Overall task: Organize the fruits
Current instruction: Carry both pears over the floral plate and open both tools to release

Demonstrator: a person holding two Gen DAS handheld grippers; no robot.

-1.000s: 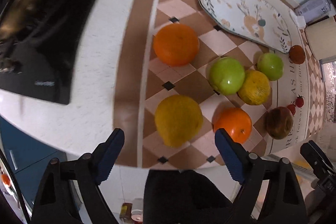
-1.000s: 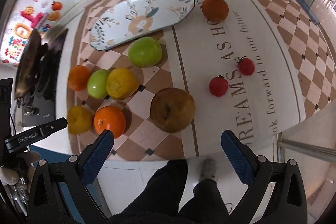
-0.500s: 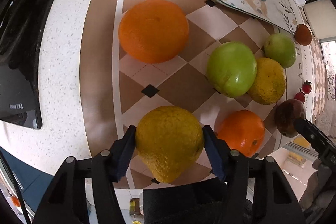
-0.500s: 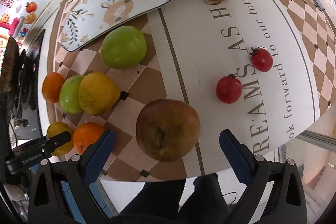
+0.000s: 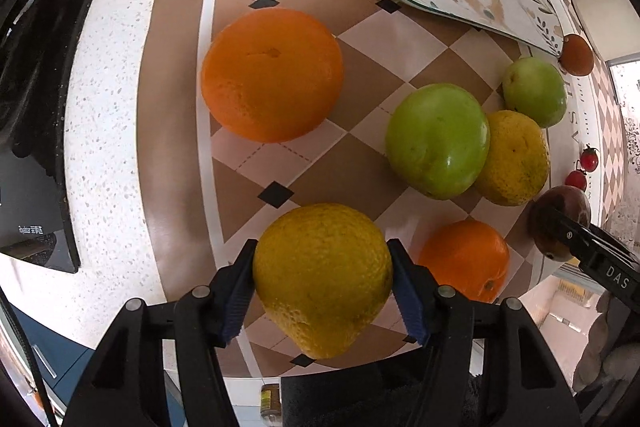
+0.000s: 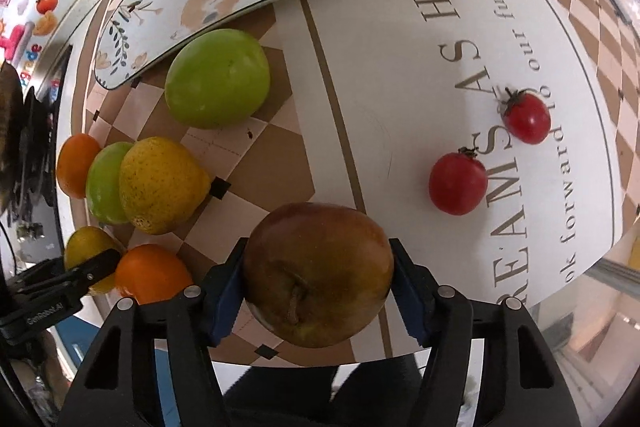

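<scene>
Left tool [image 5: 322,283] clamped on yellow citrus [image 5: 323,277]; right tool [image 6: 318,281] clamped on brown apple [image 6: 318,273]; both fruits near counter [image 5: 112,131] front edge

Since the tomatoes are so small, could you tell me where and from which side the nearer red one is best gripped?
Probably from straight above, the fingers closing across the widest part of the nearer red tomato, below its stem. It is round, and it lies apart from the other tomato on the mat.

Glossy green apple [image 5: 438,141], pebbled lemon [image 5: 322,277]
</scene>
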